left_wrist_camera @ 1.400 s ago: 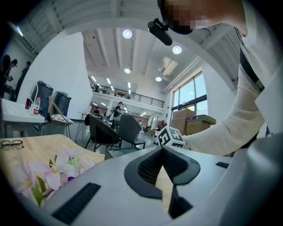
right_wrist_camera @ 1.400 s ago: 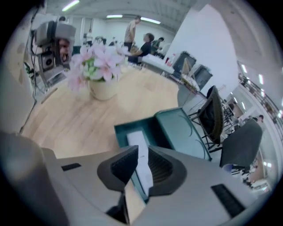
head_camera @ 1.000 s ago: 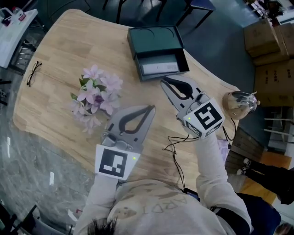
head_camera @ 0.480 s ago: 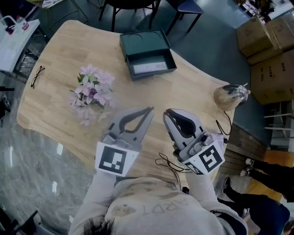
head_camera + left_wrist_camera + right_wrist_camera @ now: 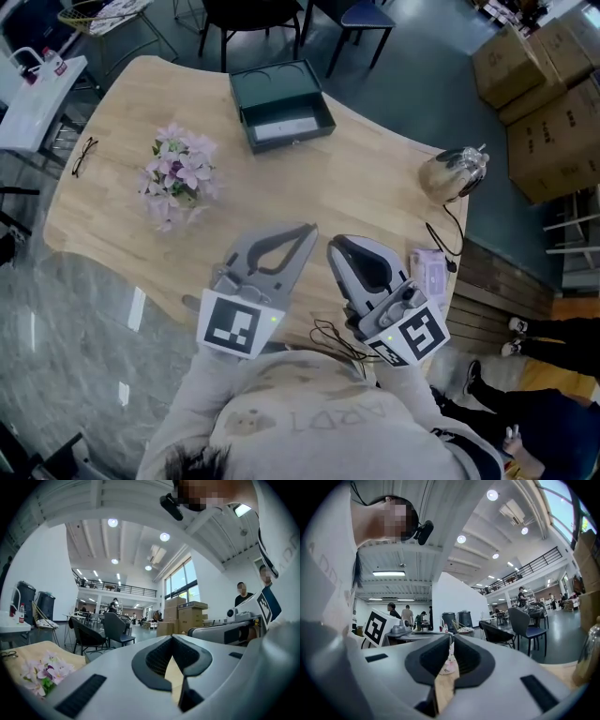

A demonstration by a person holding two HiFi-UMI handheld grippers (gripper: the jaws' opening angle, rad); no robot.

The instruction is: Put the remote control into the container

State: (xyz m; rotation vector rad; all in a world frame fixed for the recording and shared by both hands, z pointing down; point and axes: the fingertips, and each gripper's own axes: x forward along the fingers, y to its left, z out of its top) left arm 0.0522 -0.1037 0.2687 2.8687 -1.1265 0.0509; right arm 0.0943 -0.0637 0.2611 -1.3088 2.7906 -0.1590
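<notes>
Head view, left gripper (image 5: 307, 228) jaws together, empty, right gripper (image 5: 334, 247) jaws closed, empty

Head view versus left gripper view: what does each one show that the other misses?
Only the head view looks down into the container, where the remote lies, and shows the pink packet. Only the left gripper view shows ceiling lights and a balcony. Both show the flowers, the table and the left gripper, shut and empty.
</notes>
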